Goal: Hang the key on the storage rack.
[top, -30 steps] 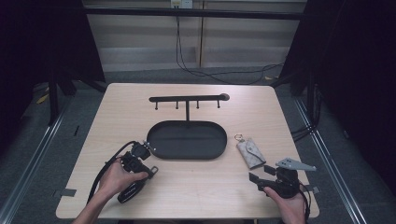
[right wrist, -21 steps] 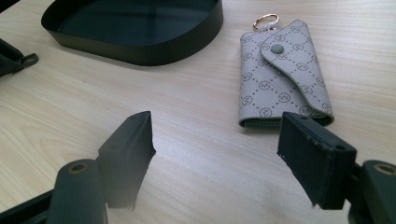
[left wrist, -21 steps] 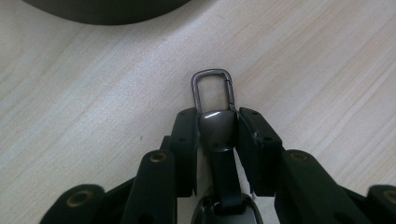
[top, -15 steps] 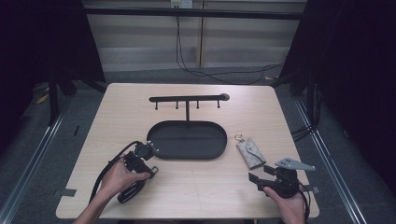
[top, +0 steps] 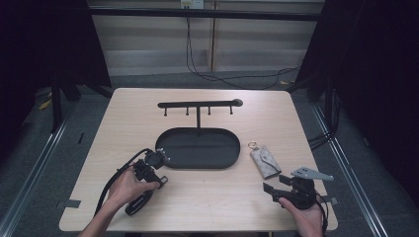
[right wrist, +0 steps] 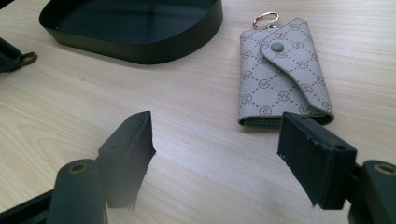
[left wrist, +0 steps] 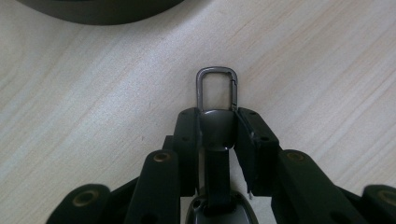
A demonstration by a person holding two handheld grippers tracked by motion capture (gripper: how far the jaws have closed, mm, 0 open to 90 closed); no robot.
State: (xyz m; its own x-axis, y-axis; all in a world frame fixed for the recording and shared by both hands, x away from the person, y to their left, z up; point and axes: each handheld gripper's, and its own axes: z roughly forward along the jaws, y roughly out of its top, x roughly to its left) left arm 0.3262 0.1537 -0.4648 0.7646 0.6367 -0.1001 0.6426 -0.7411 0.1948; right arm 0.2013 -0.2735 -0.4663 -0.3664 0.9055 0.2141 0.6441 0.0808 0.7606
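My left gripper [top: 155,159] is near the table's front left, just short of the tray's left end. It is shut on a dark key fob [left wrist: 216,128]. The fob's metal carabiner clip [left wrist: 217,88] sticks out past the jaw tips, low over the wood. My right gripper [top: 274,186] is at the front right, open, with nothing between its jaws [right wrist: 219,149]. A beige patterned key pouch [top: 264,161] with a gold ring lies flat just ahead of it, also seen as the pouch [right wrist: 280,74] in the right gripper view.
A black oval tray [top: 170,138] sits mid-table, its wall [right wrist: 140,49] close ahead-left of the right gripper. Behind the tray stands a black hook rack [top: 197,104] with several pegs. A black cable [top: 118,174] loops from the left gripper.
The left gripper has edged slightly right toward the tray's end with the fob held. The right gripper has not moved.
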